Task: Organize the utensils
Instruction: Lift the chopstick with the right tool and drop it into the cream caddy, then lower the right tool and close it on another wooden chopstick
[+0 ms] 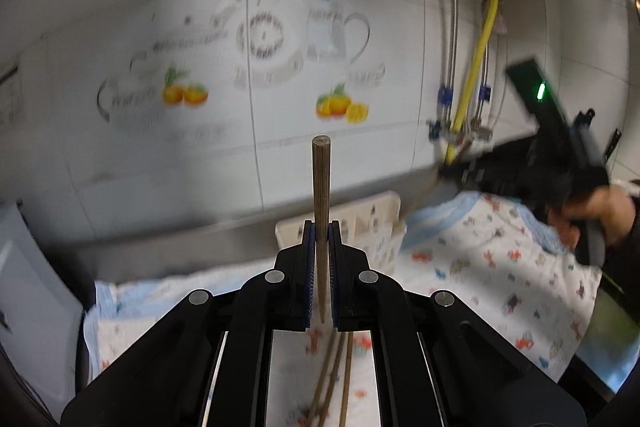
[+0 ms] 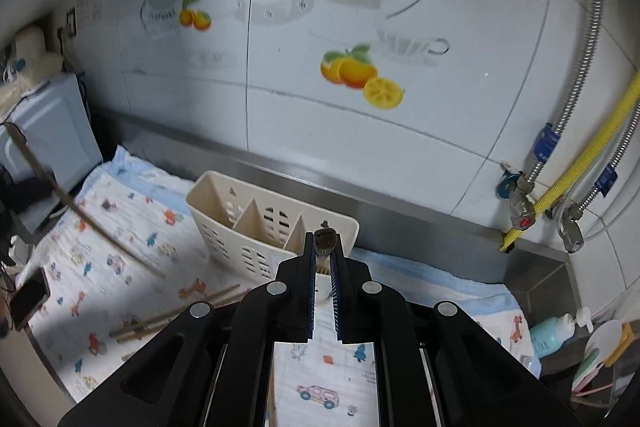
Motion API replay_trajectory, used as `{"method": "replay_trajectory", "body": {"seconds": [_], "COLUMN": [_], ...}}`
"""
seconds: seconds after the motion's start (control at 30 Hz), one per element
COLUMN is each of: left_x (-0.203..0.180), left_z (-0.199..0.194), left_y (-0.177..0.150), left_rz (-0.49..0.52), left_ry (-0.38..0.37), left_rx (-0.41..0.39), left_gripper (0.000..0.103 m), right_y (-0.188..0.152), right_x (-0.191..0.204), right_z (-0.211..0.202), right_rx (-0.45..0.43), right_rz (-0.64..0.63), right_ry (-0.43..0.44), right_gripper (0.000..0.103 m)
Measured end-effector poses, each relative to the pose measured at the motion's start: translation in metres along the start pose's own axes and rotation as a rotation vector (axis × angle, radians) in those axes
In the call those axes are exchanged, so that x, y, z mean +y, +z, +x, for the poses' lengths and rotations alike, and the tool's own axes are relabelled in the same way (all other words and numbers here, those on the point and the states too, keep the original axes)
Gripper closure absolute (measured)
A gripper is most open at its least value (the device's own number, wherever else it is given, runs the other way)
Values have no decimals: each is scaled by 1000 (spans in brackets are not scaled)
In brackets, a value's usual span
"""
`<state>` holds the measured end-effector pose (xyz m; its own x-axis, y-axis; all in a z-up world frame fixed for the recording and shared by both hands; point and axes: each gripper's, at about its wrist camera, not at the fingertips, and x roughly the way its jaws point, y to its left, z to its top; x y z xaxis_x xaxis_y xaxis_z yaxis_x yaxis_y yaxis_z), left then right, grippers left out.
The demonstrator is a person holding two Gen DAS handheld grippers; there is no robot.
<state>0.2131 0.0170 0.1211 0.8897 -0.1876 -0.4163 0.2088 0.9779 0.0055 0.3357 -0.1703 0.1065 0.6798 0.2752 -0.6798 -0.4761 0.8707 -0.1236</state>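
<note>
My left gripper [image 1: 321, 231] is shut on a wooden chopstick [image 1: 321, 187], which stands upright between the pads. A cream utensil holder [image 1: 376, 223] with compartments stands behind it. Several more chopsticks [image 1: 336, 379] lie on the cloth below. My right gripper [image 2: 325, 247] is shut on a utensil handle [image 2: 325, 241], seen end-on with a dark tip, just in front of the cream holder [image 2: 240, 227]. Loose chopsticks [image 2: 180, 315] lie on the cloth at the left. One chopstick [image 2: 80, 211] is in the air at far left, held by the other gripper.
A patterned white-and-blue cloth [image 2: 132, 227] covers the counter. The tiled wall [image 2: 360, 107] and a steel ledge run behind. Pipes and a yellow hose [image 2: 580, 163] stand at right. A soap bottle [image 2: 552, 331] and a phone [image 2: 28, 299] sit at the edges.
</note>
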Motion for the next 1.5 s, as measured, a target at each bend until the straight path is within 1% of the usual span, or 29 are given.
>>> {"method": "replay_trajectory", "body": {"seconds": [0.1,0.2,0.33,0.47,0.67,0.73,0.83,0.9,0.93,1.03,1.1,1.2,1.3,1.4,1.43,1.5], "left_x": [-2,-6,-5,5,11,15,22,26,27,31,31,30,31,30,31,32], "left_z": [5,13,35,55,85,93,104,109,110,113,112,105,92,75,66,53], "left_y": [23,37,51,57,51,48,40,36,34,31,30,30,30,26,22,15], "left_rz": [-2,16,4,-45,-66,-85,-110,-121,-125,-133,-128,-127,-139,-130,-129,-138], "left_ry": [2,32,63,68,82,76,73,71,70,63,68,63,53,53,60,49], "left_rx": [-51,-85,-99,-94,-32,-10,27,46,51,65,63,52,38,24,19,18], "left_gripper": [98,98,98,98,98,98,98,97,97,97,97,95,95,95,95,95], "right_y": [2,2,-1,-3,-5,-5,-6,-7,-8,-13,-19,-31,-44,-64,-74,-92], "right_x": [-2,-5,-7,-11,-12,-13,-14,-15,-15,-15,-13,-8,-3,6,9,14], "right_z": [8,17,22,27,28,27,22,15,11,-2,-13,-27,-38,-50,-54,-59], "right_rx": [10,19,16,15,-1,-10,-25,-45,-54,-80,-100,-120,-134,-147,-150,-154], "right_rz": [6,14,17,32,36,40,46,51,54,63,73,71,77,82,87,98], "right_ry": [0,3,4,14,26,27,27,23,23,24,34,40,53,61,66,69], "right_gripper": [96,96,96,96,96,96,91,83,81,79,74,74,74,74,74,74]}}
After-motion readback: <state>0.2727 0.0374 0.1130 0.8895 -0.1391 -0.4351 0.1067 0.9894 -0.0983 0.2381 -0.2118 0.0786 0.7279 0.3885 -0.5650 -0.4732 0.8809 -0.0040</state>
